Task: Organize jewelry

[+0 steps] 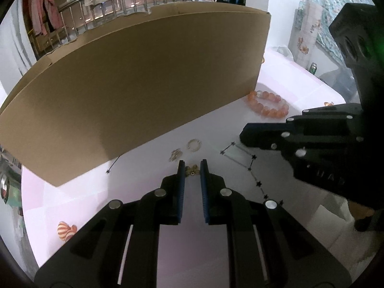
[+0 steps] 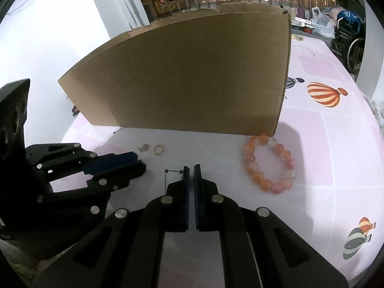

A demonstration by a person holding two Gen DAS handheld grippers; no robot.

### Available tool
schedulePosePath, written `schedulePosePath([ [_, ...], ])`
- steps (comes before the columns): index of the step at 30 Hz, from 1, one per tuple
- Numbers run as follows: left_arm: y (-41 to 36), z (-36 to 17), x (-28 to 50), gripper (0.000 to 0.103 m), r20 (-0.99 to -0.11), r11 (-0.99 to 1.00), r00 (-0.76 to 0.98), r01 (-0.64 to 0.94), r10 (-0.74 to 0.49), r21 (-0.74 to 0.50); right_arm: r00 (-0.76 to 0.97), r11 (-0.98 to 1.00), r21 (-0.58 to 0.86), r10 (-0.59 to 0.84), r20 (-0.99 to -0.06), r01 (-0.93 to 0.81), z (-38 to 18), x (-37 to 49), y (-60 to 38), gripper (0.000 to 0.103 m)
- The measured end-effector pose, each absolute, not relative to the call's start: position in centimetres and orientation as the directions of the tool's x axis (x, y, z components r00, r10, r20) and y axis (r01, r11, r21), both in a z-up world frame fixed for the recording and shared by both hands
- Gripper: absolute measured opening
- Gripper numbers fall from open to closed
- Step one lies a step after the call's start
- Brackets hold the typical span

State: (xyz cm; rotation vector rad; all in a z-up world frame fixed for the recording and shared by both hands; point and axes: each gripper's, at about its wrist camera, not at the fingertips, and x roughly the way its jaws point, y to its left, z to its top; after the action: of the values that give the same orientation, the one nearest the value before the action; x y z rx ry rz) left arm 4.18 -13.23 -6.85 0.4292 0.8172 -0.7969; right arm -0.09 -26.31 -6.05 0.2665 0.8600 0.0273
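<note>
Step in hand: we read this as the pick-up stage; the left tool [image 1: 192, 168] brackets a small gold butterfly charm [image 1: 192, 170] lying on the worktop [image 1: 148, 168], near the foot of the upright cardboard panel [image 1: 144, 84]
Left tool state: narrowly parted, pads on either side of the charm; we cannot tell whether they press on it
Right tool state: the right tool [image 2: 191, 168] is pressed together, its tip at the star chain [image 2: 173, 171]; we cannot tell whether a link is pinched
Charm orientation: wings spread across the gap between the pads, so its long axis runs crosswise to the fingers
Chain orientation: the star chain [image 1: 242, 162] runs from the far star links back along the worktop toward the left tool's right side
Other pieces: gold ring [image 1: 194, 145], small gold cluster [image 1: 176, 154], bead bracelet [image 1: 267, 104], all on the worktop
Next move: we judge that a firm closure on the charm is needed before any lift
</note>
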Motion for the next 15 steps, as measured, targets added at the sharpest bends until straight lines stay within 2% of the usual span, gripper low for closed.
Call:
schedulePosePath([
  [5,-11.9,-6.8,4.5,0.012,-0.782,0.670,0.438,0.741,-0.443,0.035,0.684,0.978,0.206,0.139,-0.716,0.017,-4.9,0.6,-24.8,0.006],
  [12,-10.8,-6.9,4.9,0.012,-0.782,0.709,0.453,0.705,-0.428,0.021,0.670,0.988,0.153,0.127,-0.732,-0.020,-5.4,2.6,-22.8,0.010],
  [15,-10.5,-6.9,5.0,0.012,-0.780,0.714,0.451,0.700,-0.433,0.009,0.671,0.990,0.138,0.112,-0.733,-0.014,-5.5,2.9,-22.6,0.020],
])
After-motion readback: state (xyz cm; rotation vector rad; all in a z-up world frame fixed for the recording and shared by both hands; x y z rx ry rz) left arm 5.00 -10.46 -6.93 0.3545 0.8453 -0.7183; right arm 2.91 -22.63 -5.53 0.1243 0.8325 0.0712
